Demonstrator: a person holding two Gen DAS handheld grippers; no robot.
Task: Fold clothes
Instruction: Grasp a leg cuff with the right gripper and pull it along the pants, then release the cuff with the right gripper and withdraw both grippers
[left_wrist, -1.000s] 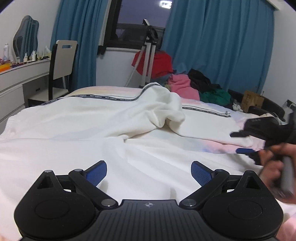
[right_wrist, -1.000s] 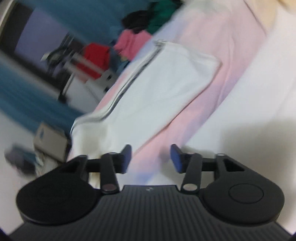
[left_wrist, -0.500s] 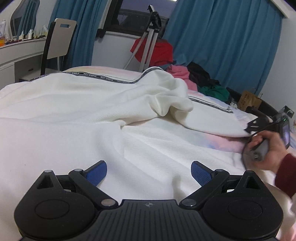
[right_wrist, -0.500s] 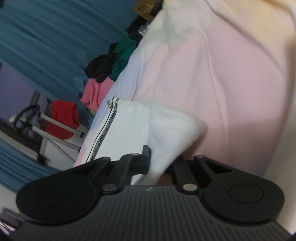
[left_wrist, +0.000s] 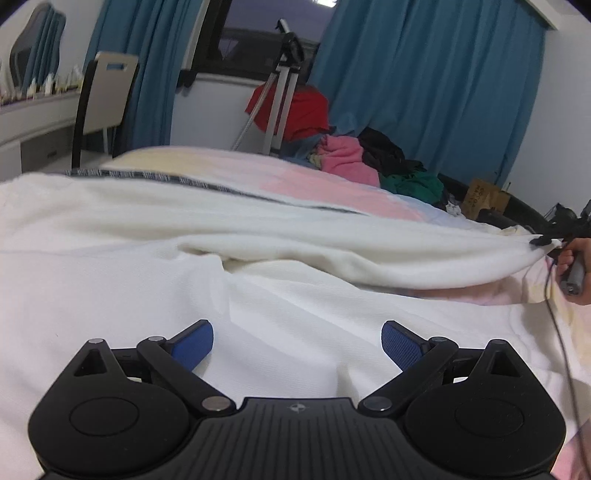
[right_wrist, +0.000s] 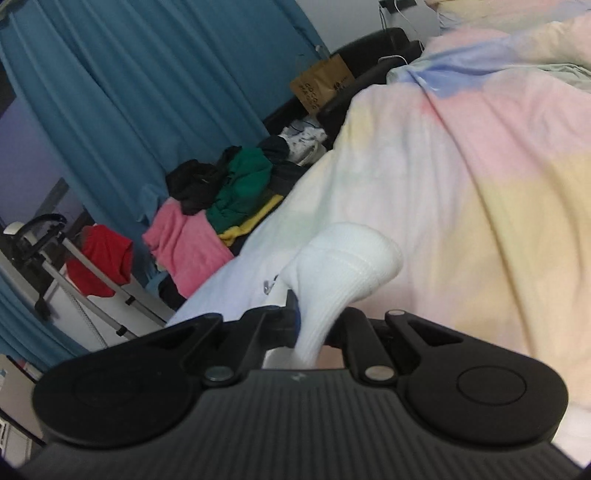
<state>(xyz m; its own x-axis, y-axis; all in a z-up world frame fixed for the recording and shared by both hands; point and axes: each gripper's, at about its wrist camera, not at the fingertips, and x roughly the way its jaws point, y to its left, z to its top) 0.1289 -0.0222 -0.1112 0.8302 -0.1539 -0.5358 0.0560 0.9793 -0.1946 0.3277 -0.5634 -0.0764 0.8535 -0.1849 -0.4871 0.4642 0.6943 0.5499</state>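
A white garment (left_wrist: 184, 229) lies spread across the bed (right_wrist: 480, 166), which has a pastel cover of pink, yellow and pale blue. The left gripper (left_wrist: 297, 341) hovers low over the near part of the cloth with its blue pads (left_wrist: 194, 343) set wide apart and nothing between them. Off to the right in the left wrist view, the person's hand (left_wrist: 572, 262) holds the right gripper (left_wrist: 543, 242), which has one sleeve of the garment pulled out taut toward the bed's right edge. In the right wrist view the right gripper (right_wrist: 316, 325) is clamped tight on the ribbed cuff (right_wrist: 343, 266) of that sleeve, the cuff bulging out past its fingers. A dark trimmed edge (left_wrist: 207, 182) runs along the far side of the garment. Beyond the bed sits a heap of clothes (left_wrist: 373, 162) in pink, black, green and red, near a metal stand (left_wrist: 280, 85), with blue curtains (left_wrist: 424, 81) behind and a chair (left_wrist: 103, 96) at the left.
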